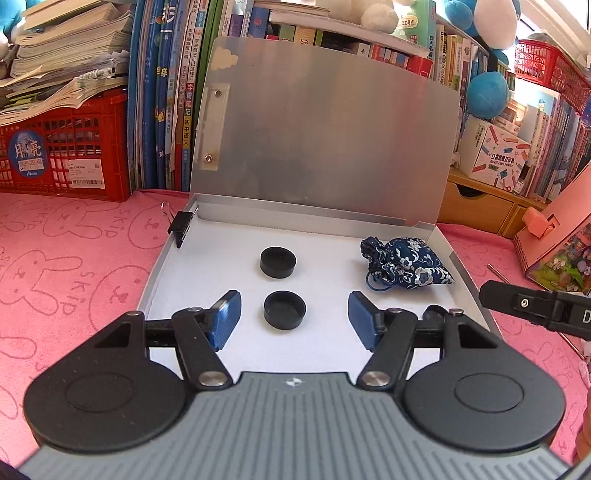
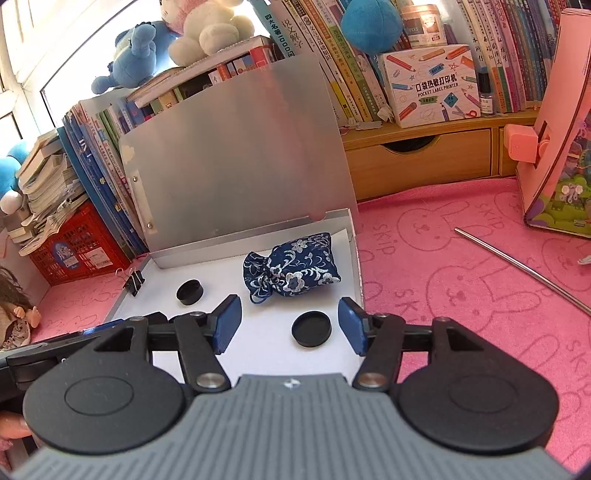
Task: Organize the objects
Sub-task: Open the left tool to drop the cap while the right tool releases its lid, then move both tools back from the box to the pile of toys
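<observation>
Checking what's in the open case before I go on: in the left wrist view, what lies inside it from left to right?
binder clip on the case's left wall → two black round caps, one behind the other at about the same place across → blue floral pouch.

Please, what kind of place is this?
Probably a child's study desk at home: rows of books at the back, plush toys on top of them, and a pink rabbit-print cloth over the surface.

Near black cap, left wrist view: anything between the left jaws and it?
Nothing visible. The near cap sits on bare white lining in the box, just ahead of the open left gripper.
</observation>
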A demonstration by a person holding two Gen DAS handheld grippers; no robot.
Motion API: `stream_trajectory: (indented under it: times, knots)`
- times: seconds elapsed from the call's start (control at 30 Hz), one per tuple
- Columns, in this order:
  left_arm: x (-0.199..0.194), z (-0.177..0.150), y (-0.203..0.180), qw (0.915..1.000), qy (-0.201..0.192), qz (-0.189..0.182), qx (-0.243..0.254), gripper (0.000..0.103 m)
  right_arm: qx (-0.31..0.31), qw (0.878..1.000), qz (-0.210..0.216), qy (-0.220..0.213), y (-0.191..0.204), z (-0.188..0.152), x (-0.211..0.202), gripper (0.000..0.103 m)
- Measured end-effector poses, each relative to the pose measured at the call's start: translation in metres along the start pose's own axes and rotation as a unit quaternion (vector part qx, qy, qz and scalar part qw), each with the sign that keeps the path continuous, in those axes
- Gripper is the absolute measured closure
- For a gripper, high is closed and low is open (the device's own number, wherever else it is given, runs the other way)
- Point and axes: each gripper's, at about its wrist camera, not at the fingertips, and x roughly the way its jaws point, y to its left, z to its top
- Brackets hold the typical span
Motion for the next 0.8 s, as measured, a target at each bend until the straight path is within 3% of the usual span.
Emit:
stream_trajectory:
  times: [0.3, 0.8]
  knots:
    - [-0.065, -0.015, -0.014, 0.9967, -0.036, -0.03, 0.066, 0.031, -0.029, 0.999, 0.019, -0.033, 0.003, -0.017, -0.057, 0.024]
    - [-0.144, -0.066, -0.023, 0.9895, -0.061, -0.086, 0.099, 0.022, -0.059, 0.997, 0.026, -0.045, -0.001, -0.06, -0.116, 0.014]
